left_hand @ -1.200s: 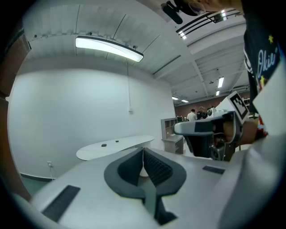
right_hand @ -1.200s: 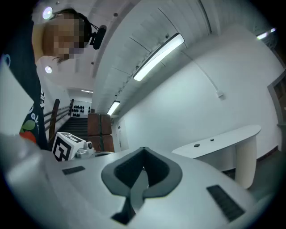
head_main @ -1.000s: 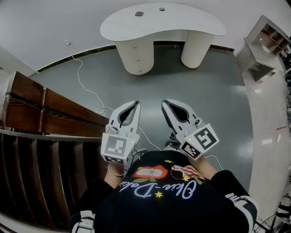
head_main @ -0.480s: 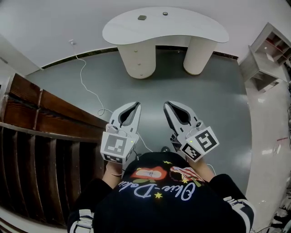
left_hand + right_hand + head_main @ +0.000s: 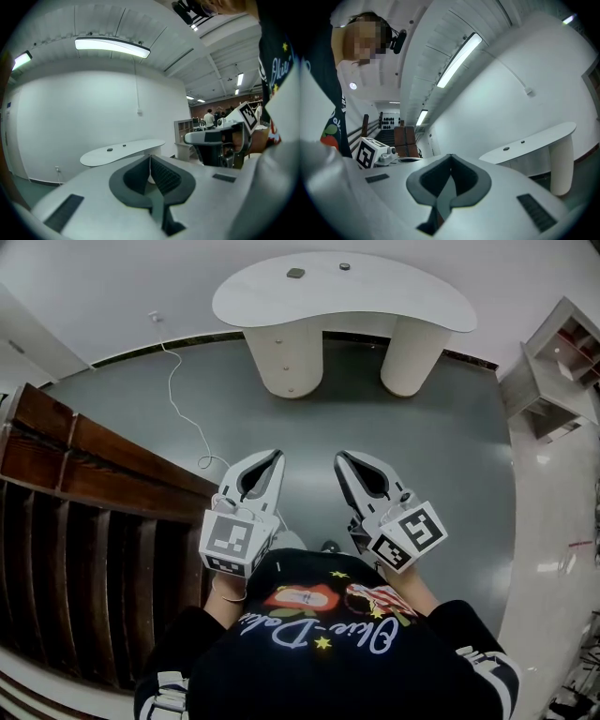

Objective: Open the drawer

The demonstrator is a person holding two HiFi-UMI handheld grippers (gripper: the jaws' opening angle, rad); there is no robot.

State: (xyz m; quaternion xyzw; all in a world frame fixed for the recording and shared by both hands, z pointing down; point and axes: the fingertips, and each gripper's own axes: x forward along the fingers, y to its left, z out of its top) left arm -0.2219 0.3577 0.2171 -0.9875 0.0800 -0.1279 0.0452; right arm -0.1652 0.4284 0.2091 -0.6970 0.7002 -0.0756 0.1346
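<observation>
Overhead in the head view, left gripper [image 5: 269,457] and right gripper [image 5: 342,457] are both pinched together on nothing. They point across the floor at the white desk [image 5: 375,301], well apart. Small knobs on its left pedestal [image 5: 286,362] suggest the drawer, roughly in line with the left gripper. In the left gripper view the desk sits just left of the closed tips. In the right gripper view it lies off to the right.
</observation>
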